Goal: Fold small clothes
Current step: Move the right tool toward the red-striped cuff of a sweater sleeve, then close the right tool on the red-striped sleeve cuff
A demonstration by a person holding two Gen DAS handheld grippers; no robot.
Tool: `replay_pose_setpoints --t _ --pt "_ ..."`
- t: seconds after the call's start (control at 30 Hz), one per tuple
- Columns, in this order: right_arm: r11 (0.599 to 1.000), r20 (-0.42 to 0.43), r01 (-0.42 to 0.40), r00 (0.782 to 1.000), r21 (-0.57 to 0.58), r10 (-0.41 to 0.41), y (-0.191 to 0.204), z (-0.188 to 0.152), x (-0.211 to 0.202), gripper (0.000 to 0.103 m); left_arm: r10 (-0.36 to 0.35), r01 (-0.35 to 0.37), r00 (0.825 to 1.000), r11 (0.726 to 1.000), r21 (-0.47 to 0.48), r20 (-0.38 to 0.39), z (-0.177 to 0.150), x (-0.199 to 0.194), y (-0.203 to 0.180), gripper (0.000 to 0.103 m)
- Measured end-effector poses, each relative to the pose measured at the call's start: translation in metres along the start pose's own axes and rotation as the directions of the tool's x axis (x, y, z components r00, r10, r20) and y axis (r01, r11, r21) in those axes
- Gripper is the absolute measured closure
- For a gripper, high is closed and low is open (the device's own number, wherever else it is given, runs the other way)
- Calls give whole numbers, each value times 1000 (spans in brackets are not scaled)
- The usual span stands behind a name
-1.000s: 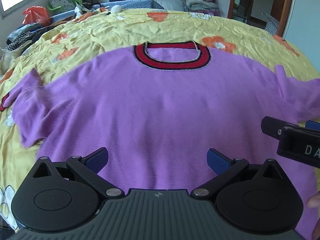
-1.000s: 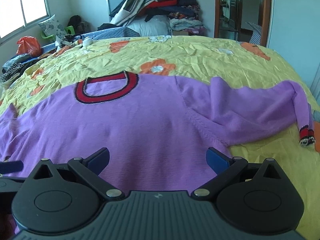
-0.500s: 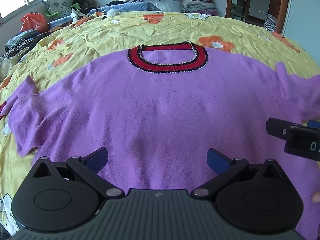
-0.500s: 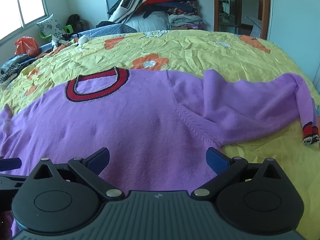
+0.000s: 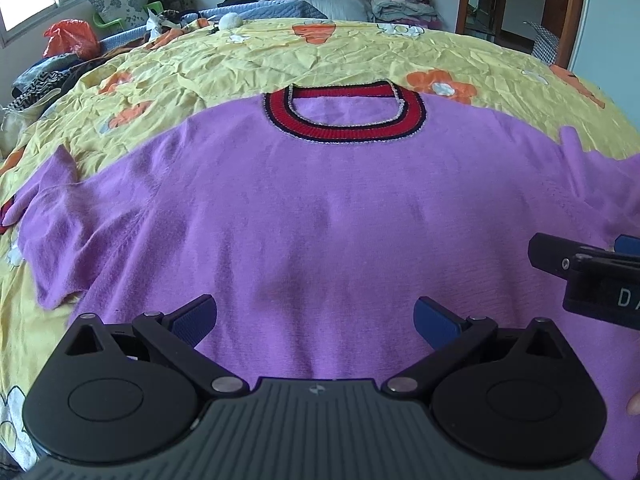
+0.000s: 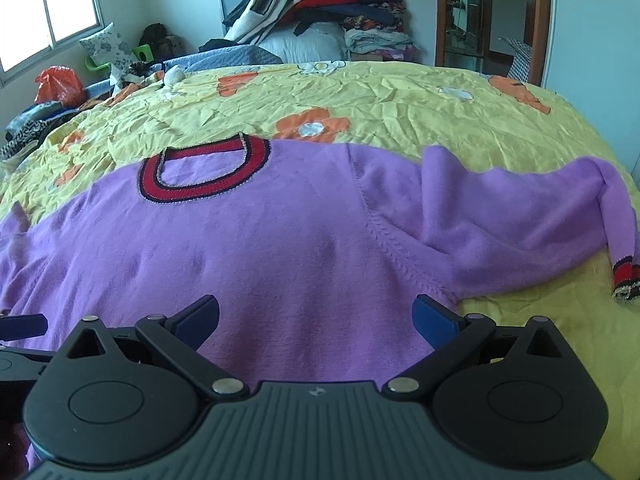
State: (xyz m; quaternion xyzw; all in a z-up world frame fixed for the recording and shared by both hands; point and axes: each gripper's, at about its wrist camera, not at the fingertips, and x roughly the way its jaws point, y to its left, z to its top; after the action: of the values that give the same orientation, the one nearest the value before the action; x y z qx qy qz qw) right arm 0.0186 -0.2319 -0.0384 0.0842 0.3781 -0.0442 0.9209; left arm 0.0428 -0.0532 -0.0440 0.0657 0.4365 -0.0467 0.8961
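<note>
Left hand-held gripper (image 5: 315,317) and right hand-held gripper (image 6: 316,316), black round-lobed bodies, ribbed grey centre, silver screws, blue finger pads (image 5: 434,319), white letters "DA" on the right one's side

You had a wide bed under a crumpled yellow sheet with orange and white flowers (image 5: 360,56), and on it a purple knitted sweater with a red and dark striped collar (image 5: 320,208) lay flat, front up, sleeves spread to both sides, one striped cuff (image 6: 624,280) resting on the sheet
</note>
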Motion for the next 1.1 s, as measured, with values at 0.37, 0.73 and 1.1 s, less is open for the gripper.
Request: replay_pose_setpoints --t 0.37,0.73,1.1 --pt "1000 19 6 1000 -27 -6 10 3 -14 0 1 -1 1000 1000 -24 9 -1 -8 10 0" --pt "1000 26 7 1000 -25 -6 10 3 -18 0 12 -12 1000 1000 -19 12 -4 -13 12 0" --pt "1000 62 17 998 -19 -15 -20 -3 -7 0 63 -64 998 992 107 15 -9 -3 -13 0"
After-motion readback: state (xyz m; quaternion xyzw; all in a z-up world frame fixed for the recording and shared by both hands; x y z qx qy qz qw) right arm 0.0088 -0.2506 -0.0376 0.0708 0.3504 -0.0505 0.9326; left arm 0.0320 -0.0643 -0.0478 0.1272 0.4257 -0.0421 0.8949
